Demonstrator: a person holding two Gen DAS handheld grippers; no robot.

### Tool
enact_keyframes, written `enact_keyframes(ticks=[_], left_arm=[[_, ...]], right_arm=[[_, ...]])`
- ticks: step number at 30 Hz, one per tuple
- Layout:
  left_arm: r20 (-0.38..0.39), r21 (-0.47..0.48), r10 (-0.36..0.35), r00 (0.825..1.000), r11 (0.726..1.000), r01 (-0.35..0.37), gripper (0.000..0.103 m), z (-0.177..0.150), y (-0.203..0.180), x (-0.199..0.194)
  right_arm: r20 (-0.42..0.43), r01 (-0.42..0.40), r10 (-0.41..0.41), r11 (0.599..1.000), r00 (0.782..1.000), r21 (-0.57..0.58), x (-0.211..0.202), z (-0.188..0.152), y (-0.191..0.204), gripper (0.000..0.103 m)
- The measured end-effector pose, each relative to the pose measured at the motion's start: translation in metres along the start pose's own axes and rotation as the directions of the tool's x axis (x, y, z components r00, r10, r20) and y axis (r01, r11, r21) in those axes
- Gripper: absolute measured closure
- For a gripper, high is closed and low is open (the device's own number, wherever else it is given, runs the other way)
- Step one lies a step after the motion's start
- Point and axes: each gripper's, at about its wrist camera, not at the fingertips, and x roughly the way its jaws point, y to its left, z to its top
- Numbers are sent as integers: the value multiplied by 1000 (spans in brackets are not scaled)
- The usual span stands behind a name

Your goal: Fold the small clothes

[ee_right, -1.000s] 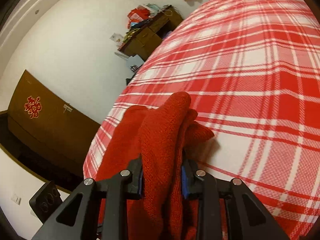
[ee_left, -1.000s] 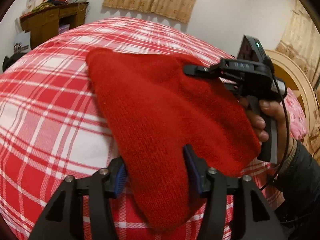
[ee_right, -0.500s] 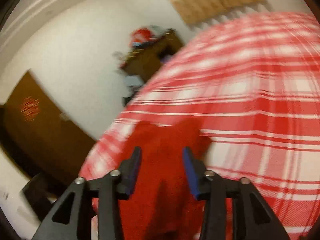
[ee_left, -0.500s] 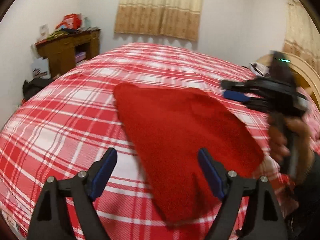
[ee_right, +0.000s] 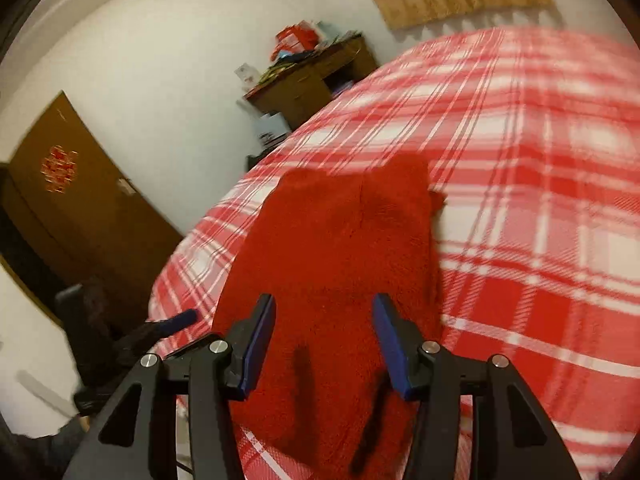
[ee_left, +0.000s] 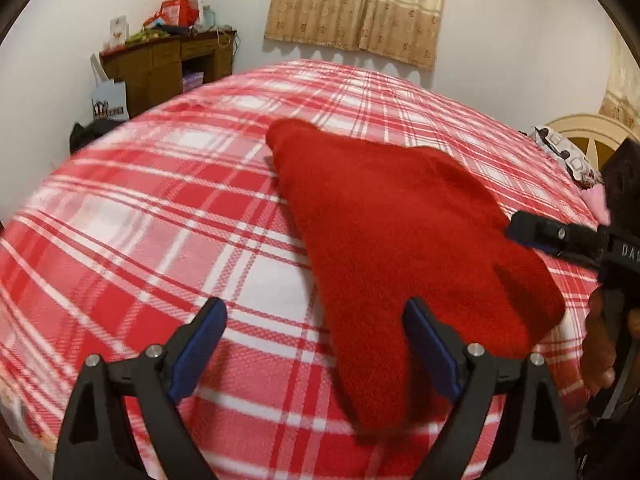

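Observation:
A small red knitted garment (ee_left: 396,232) lies folded flat on the red and white plaid bed cover (ee_left: 168,216). In the left wrist view my left gripper (ee_left: 316,340) hovers over its near corner, jaws still opening wide, nothing pressed between the blue pads. The right gripper (ee_left: 536,236) shows at the garment's right edge, held by a hand (ee_left: 600,344). In the right wrist view the garment (ee_right: 340,256) stretches away below my right gripper (ee_right: 324,340), whose jaws are opening, with the cloth under them and not gripped. The left gripper's fingertip (ee_right: 184,318) shows at the cloth's left side.
A wooden desk (ee_left: 168,68) piled with clutter stands by the far wall under a beige curtain (ee_left: 360,8). A white bag (ee_left: 108,100) leans by the desk. A brown door (ee_right: 76,208) is at the left. A pillow (ee_left: 568,156) and headboard (ee_left: 592,132) lie at the right.
Both grippers have let go of the red garment and drawn back from it with their jaws spreading. The garment now lies flat on the bed.

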Motion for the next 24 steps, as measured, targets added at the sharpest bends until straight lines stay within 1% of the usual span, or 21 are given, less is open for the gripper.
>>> enact_keyframes(ticks=[1,2,3,4,5,6,9,14,19,24], left_arm=[[13,11,6,1000,1000,-6,9,0,-1,-9],[29,17,15,999,1000,-15,8,-1,-1,-17],[57,18,25,998,999,-27,6,0,0,-29],[76,15,30,997,999,-31,4,3,1,-33],[97,13,36,995,999,-37,4,6,2,-42],[112,14,38,993,999,-40,4,8,1,-48],[154,14,25,988,1000,-28,3,15,-1,-63],[195,29,8,981,999,-14,1,24,-7,-75],[217,25,-3,976,1000,-3,1,24,-6,-81],[224,20,-3,975,1000,-1,1,26,-5,-82]], right_arm=[[25,41,-41,999,999,-21,-8,0,8,41],[63,105,-102,993,993,-48,-17,1,18,37],[124,205,-194,975,973,-83,-30,0,31,37],[161,259,-241,960,957,-103,-37,-3,39,37],[191,295,-269,948,944,-123,-44,-5,48,37],[214,313,-279,938,936,-147,-51,-8,59,37],[242,347,-300,920,923,-184,-67,-12,76,37],[282,348,-282,911,917,-223,-80,-17,95,34],[285,348,-281,911,917,-222,-86,-20,102,34],[270,336,-276,919,922,-209,-84,-19,98,34]])
